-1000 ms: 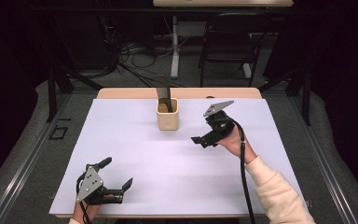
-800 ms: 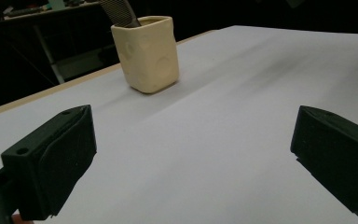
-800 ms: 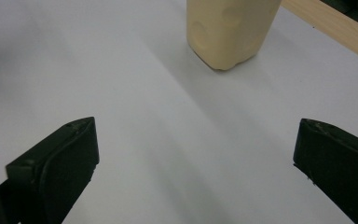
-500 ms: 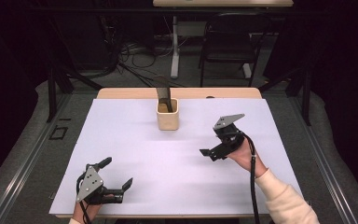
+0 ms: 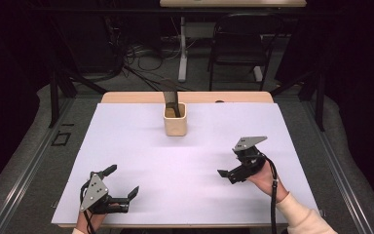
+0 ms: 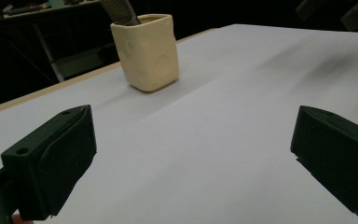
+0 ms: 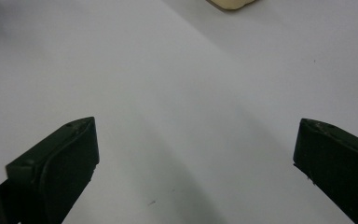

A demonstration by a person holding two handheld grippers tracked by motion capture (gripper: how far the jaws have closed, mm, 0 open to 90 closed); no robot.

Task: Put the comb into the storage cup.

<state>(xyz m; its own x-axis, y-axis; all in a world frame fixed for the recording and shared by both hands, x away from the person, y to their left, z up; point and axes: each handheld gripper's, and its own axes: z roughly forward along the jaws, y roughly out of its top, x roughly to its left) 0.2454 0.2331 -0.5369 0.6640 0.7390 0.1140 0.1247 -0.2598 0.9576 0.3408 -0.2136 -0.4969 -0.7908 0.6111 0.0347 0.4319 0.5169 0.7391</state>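
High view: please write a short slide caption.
Two open claws, left and right, over a white table with a cream cup.

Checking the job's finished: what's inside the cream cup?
A dark, flat tool stands in the cream cup, leaning toward the table's far edge. Its lower end is hidden by the cup wall.

No readable text, label, number or sign anywhere.

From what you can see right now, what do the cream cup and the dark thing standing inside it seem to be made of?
The cream square-sided cup looks like matte glazed ceramic or moulded plastic: its walls are thick, slightly uneven and shallowly dimpled, without shine. The dark flat handle standing in it shows a fine grid texture, perhaps textured plastic or rubber; its lower end is hidden inside the cup.
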